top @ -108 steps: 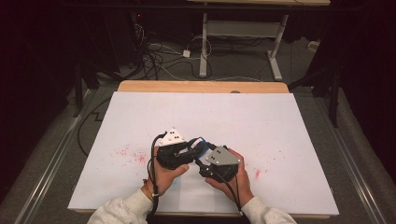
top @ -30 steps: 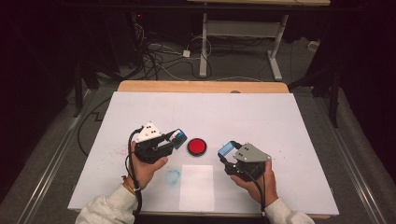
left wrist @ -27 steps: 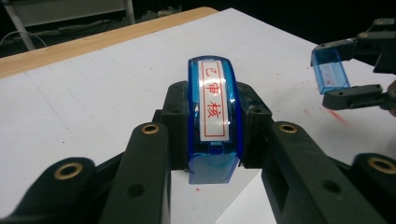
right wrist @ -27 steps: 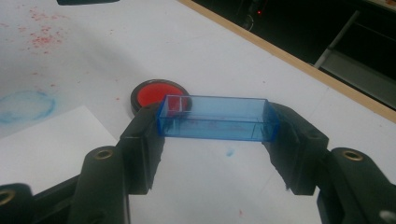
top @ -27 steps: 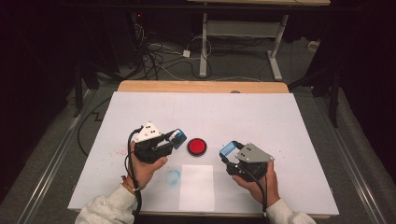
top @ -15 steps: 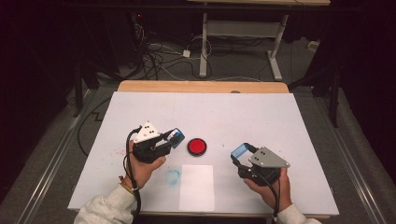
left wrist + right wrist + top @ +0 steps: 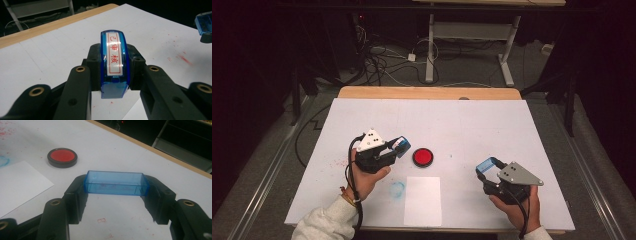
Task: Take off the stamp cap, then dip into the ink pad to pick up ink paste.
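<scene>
Between the left claw (image 7: 113, 82), clamped on the blue stamp (image 7: 115, 62), and the right claw (image 7: 115, 202), clamped on its cap (image 7: 116, 182), sits the ink pad (image 7: 423, 156); a tilted press could smudge the paper (image 7: 422, 200).

We see a clear blue stamp (image 7: 115, 63) with a white label printed in red, and a clear blue cap (image 7: 116, 183). At ten o'clock from the cap sits an ink pad (image 7: 62, 157), red ringed in black, on white table (image 7: 462, 125) speckled red.
</scene>
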